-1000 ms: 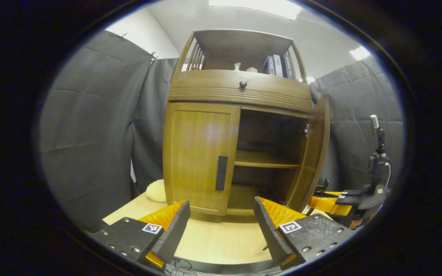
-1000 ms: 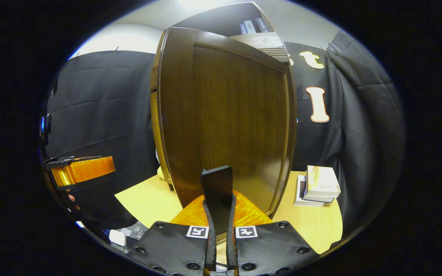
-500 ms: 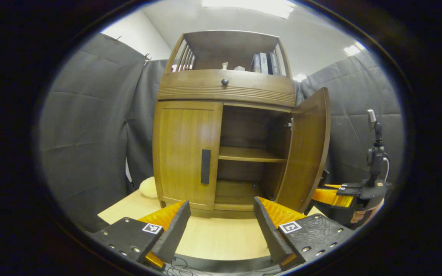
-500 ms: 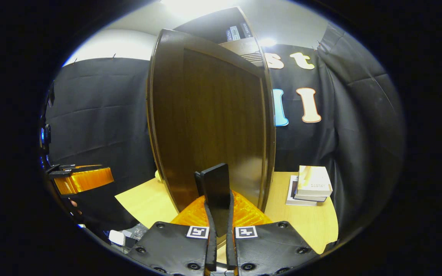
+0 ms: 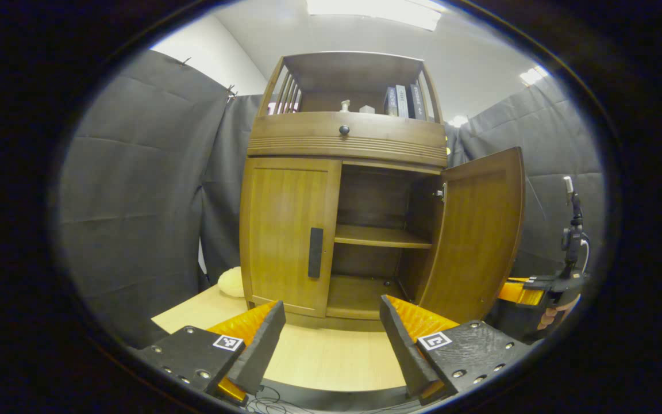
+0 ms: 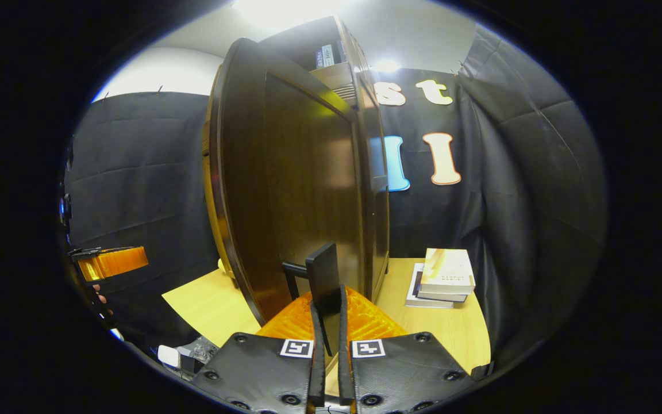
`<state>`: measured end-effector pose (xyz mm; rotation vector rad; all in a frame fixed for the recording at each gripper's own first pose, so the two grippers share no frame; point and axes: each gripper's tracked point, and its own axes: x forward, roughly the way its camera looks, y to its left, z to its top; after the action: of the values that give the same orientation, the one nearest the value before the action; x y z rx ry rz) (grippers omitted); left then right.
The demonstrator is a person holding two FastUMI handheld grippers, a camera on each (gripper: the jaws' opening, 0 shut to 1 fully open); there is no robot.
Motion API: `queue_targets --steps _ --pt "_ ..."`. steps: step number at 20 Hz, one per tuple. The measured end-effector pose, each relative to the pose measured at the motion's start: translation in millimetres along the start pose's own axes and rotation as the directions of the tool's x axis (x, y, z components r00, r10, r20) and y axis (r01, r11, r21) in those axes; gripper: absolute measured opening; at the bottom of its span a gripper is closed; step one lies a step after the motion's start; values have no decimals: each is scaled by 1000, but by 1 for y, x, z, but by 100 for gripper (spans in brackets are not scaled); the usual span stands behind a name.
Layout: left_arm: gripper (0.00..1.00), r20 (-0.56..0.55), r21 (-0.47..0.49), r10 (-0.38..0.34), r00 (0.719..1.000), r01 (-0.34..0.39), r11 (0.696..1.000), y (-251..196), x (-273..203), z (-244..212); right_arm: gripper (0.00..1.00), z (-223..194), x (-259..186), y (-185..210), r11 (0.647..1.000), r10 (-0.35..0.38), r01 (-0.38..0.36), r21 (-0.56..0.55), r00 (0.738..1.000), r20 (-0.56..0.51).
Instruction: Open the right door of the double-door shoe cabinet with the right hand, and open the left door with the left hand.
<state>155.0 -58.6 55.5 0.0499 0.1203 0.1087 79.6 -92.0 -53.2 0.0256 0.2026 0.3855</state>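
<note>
Recording booth staged as a home corner, dark cloth walls [image 5: 135,190] pinned up on all sides, wooden shoe cabinet [image 5: 348,138] on a pale table [image 5: 331,356], ceiling light panels [image 5: 374,7], camera stand [image 5: 572,241].

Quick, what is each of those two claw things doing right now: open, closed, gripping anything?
Left gripper: open, holding nothing, in front of the closed left door.
Right gripper: shut on the right door's handle.
</note>
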Motion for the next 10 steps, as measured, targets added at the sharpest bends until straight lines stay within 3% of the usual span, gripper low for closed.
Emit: queue_targets --steps 10 --pt "94 -6 7 -22 1000 22 1000 -4 14 -7 8 1 -4 -17 996 -77 77 49 997 3"
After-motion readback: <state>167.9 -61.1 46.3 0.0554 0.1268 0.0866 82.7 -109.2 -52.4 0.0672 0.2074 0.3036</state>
